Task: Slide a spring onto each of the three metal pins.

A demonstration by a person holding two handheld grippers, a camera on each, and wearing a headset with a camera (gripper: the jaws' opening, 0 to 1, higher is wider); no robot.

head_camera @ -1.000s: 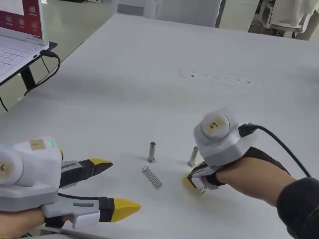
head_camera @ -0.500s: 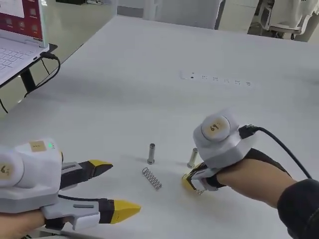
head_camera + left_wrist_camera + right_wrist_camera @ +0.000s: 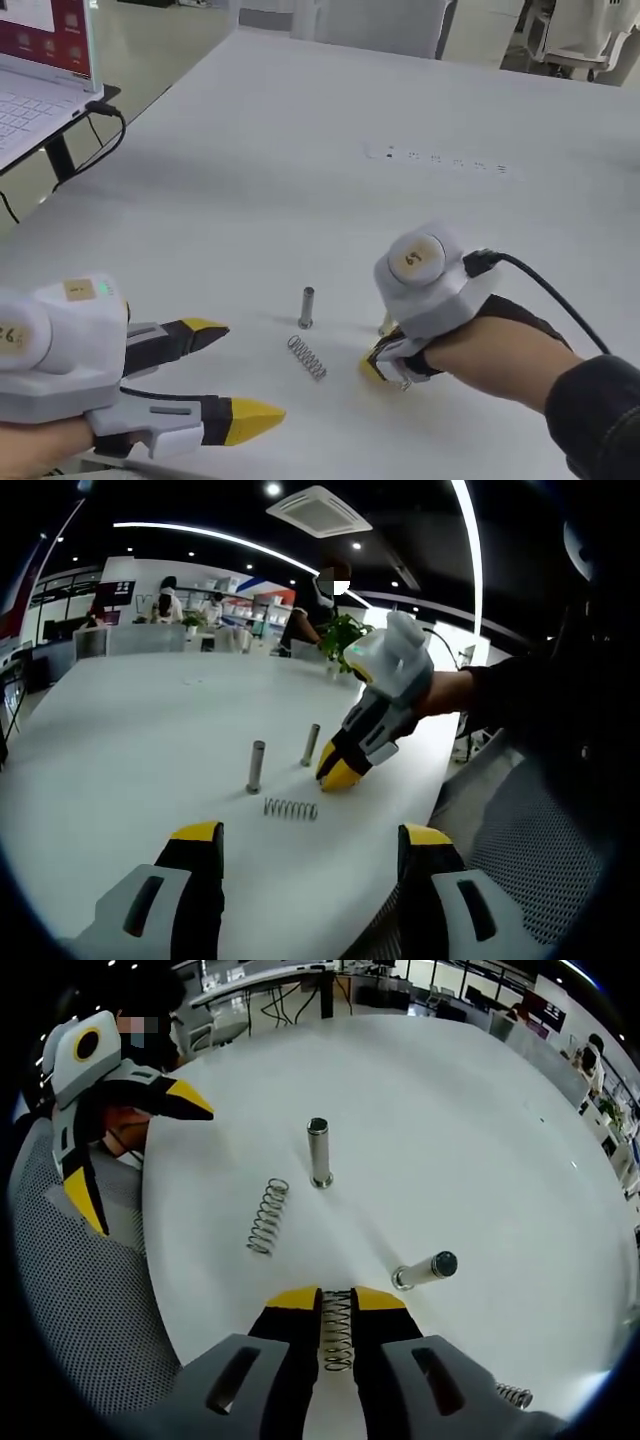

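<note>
Left gripper: my left gripper (image 3: pixel 228 370) sits low at the near edge of the bench (image 3: pixel 300 150). Its jaws are spread wide with nothing between them, and it points toward the pins.
Right gripper: my right gripper (image 3: pixel 337 1300) has its yellow tips pressed in on the held spring (image 3: pixel 337 1332), which runs lengthwise between the jaws. The tips are low over the bench; I cannot tell whether they touch it.
Loose spring: the loose spring (image 3: pixel 307 357) lies flat on the bench between the two grippers, just in front of the first pin.
First pin: the first pin (image 3: pixel 306 306) stands upright and bare, apart from both grippers.
Second pin: the second pin (image 3: pixel 311 744) stands just beside the right gripper's tips and is also bare. In the head view the gripper body covers most of it.
Third spring: in the right gripper view I see a third spring (image 3: pixel 512 1394) lying near the bench edge beside that gripper's body.
Laptop: a laptop (image 3: pixel 35 60) sits off to the far left with a cable (image 3: pixel 105 125) plugged in.
</note>
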